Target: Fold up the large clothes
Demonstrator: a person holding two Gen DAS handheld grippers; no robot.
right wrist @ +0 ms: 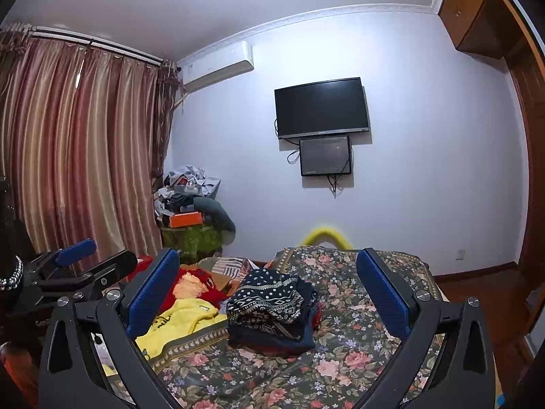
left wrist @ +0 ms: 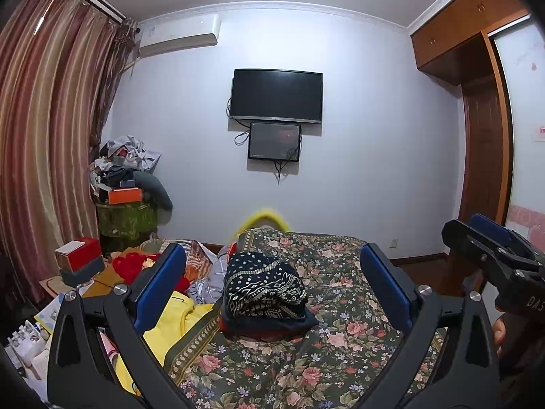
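While both tools gape empty, folded dark patterned garment [left wrist: 265, 289], compact atop floral bedspread [left wrist: 340, 341].

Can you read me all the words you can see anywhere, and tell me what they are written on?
"DAS", cut off at the picture's edge: on the right gripper body.
Black letters on the yellow garment: too blurred to read.
TV brand mark: too small to read.
Air conditioner label: too small.

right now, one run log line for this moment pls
left hand-held gripper: open, empty | right hand-held gripper: open, empty | folded dark patterned garment: on floral bedspread, untouched | yellow garment: unfolded beside it
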